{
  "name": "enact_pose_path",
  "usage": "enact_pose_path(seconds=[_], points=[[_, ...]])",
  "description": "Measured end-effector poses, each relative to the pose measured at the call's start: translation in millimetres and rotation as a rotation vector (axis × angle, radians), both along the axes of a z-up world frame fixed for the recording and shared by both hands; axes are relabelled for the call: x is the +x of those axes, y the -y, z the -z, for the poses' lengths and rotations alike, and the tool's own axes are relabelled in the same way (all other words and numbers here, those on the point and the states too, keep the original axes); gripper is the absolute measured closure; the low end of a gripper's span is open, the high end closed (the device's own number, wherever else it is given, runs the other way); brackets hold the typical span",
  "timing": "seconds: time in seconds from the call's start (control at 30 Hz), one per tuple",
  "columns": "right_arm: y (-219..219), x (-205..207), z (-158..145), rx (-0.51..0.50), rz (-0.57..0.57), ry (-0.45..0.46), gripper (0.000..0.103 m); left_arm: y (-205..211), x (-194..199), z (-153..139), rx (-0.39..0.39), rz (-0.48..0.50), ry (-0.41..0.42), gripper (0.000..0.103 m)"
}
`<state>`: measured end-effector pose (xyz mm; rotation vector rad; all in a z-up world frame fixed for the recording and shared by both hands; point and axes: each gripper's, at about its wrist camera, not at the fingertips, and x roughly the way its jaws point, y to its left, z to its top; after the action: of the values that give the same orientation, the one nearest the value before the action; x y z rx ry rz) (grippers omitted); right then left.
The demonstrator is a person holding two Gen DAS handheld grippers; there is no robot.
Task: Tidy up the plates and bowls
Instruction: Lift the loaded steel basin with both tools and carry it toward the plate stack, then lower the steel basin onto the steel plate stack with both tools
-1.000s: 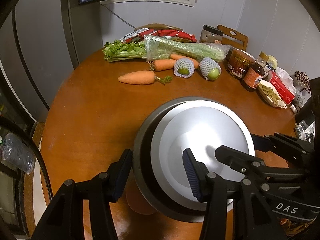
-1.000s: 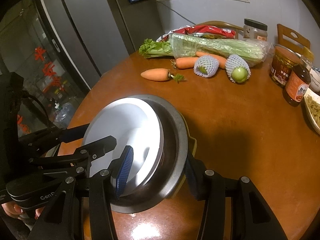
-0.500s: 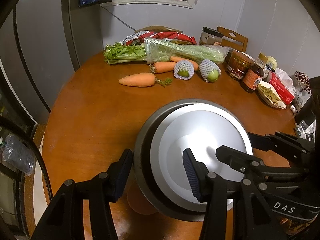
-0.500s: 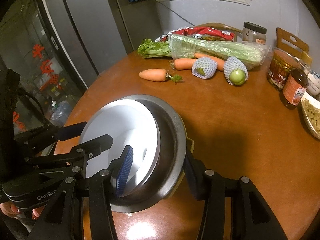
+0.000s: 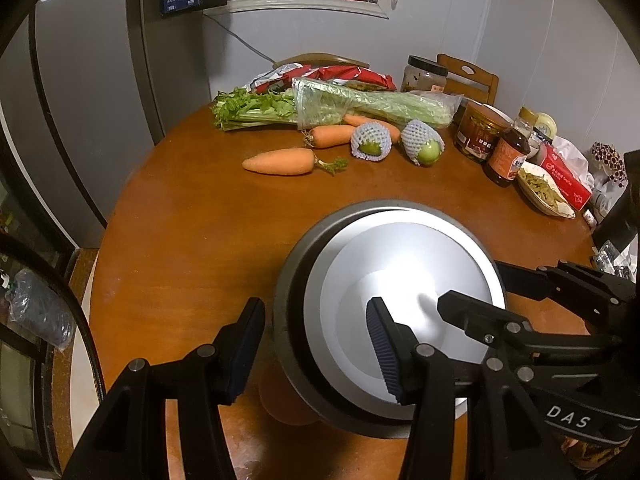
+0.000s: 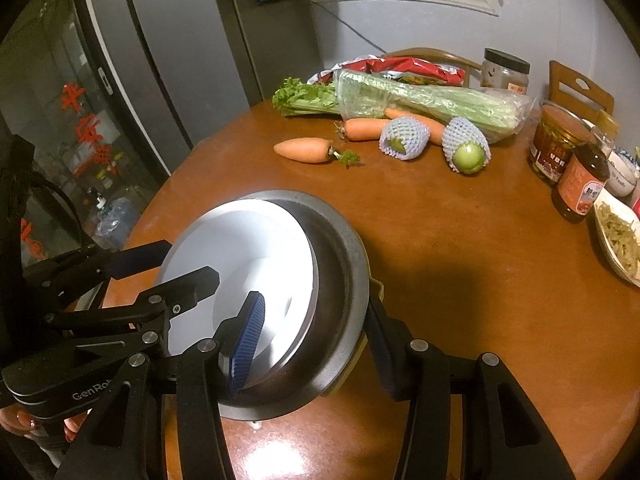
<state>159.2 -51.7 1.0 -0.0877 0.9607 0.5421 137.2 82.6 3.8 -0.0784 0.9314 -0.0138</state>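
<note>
Both grippers straddled opposite rims of a grey metal bowl (image 5: pixel 288 300) with a white plate (image 5: pixel 400 292) inside, near the round wooden table's (image 5: pixel 180 240) edge; left gripper (image 5: pixel 316 344) and right gripper (image 6: pixel 316 344) each half-open, whether gripping I couldn't tell

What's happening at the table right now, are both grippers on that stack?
A person holds both grippers at a white plate nested in a grey metal bowl on the round wooden table. The left gripper straddles one side of the rim and the right gripper the opposite side. The left's outer finger stands clear of the bowl; whether the right is pressing is unclear.
</note>
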Motion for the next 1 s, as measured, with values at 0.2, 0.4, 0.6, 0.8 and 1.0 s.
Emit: enact_pose_path(seconds=[0.2,0.4,0.6,0.8,1.0], points=[[0,-1,-5,-0.021,0.005,0.020,0.045,-1,-2,-6,-0.001,-0.006,0.016,0.049],[3,-5,-15,-0.014,0.007,0.055,0.045,-2,-7,-12,-0.002,-0.013,0.036,0.048],[7,-15,-28,-0.006,0.018,0.098,0.039,-4,-22,-26,0.016,-0.037,0.078,0.047],[12,-33,-37,-0.004,0.025,0.125,0.038,3,-43,-37,0.038,-0.037,0.109,0.046],[16,-58,-41,0.004,0.022,0.143,0.038,8,-71,-38,0.041,-0.049,0.118,0.044]])
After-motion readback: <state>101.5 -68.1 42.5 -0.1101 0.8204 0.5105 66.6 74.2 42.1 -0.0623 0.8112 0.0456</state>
